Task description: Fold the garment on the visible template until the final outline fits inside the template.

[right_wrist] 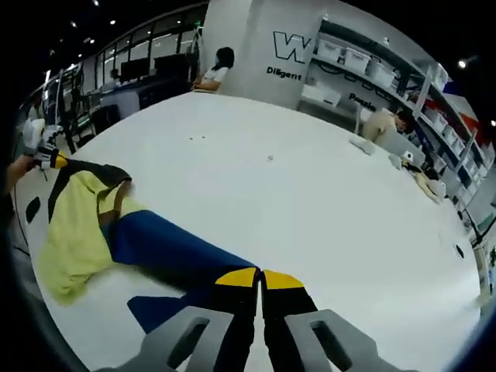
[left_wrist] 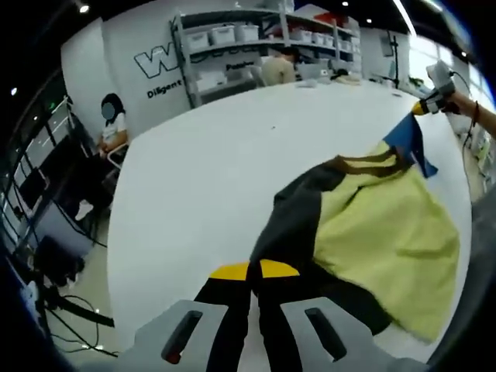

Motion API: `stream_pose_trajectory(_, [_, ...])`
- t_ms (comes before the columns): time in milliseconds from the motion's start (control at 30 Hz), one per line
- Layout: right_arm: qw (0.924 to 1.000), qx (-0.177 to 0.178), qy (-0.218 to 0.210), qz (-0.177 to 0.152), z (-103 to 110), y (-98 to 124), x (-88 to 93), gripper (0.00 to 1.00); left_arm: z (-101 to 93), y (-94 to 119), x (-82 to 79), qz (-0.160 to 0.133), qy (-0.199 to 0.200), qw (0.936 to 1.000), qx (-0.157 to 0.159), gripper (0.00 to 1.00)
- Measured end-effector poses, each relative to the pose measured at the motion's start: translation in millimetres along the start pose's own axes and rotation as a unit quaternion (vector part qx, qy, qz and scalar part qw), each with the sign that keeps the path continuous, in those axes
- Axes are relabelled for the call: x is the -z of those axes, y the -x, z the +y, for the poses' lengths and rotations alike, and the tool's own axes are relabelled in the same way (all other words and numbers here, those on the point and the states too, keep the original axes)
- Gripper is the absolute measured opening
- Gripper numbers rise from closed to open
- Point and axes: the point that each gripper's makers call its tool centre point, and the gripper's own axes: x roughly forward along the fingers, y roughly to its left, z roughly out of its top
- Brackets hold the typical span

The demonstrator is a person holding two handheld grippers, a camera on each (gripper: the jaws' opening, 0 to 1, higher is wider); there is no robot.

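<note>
Garment (left_wrist: 364, 217) lies stretched across the white table (left_wrist: 201, 178), long axis running straight from one gripper to the other. Left gripper (left_wrist: 254, 271) pinches its dark end, right gripper (right_wrist: 260, 277) clamps the blue end.

A wide white table (right_wrist: 310, 194) fills the middle of the room, and beyond its far edge stands a white wall (right_wrist: 256, 39) with large dark lettering. Beside that wall, grey shelving (left_wrist: 232, 46) carries white bins, and a seated person (left_wrist: 115, 124) waits near the table's edge. Small ceiling lights (left_wrist: 84, 8) dot the dark ceiling above.
</note>
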Motion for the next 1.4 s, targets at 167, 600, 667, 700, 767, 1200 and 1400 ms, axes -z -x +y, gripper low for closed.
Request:
stream_pose_trajectory(167, [0.9999,0.0,-0.001,0.013,-2,-6,4.9,0.0,3.5,-7,9.9,0.024,-0.006,0.9997,-0.007,0.01])
stream_pose_trajectory(600, [0.9983,-0.009,-0.056,0.014,-7,-23,19.9,0.0,8.3,-19,20.8,0.041,0.018,0.9987,-0.023,0.03])
stream_pose_trajectory(667, [0.9979,-0.008,-0.064,0.009,-7,-24,19.6,0.0,10.3,-19,21.8,0.042,0.026,0.9983,-0.032,0.07])
stream_pose_trajectory(700, [0.9964,-0.009,-0.084,0.005,-5,-24,19.2,0.0,11.5,-18,21.5,0.04,0.031,0.9981,-0.036,0.1])
stream_pose_trajectory(767, [0.9946,-0.013,-0.102,-0.013,-4,-21,13.5,0.0,14.5,-13,18.2,0.028,0.053,0.9973,-0.043,0.2])
stream_pose_trajectory(1200, [0.9856,-0.133,-0.063,-0.084,95,1,-16.3,0.42,-19.0,11,-2.5,-0.017,0.061,0.9979,-0.012,0.81])
stream_pose_trajectory(1400, [0.9796,-0.18,-0.03,-0.084,139,-2,-14.8,0.49,-36.4,18,-10.3,-0.04,0.059,0.9975,0.004,0.92])
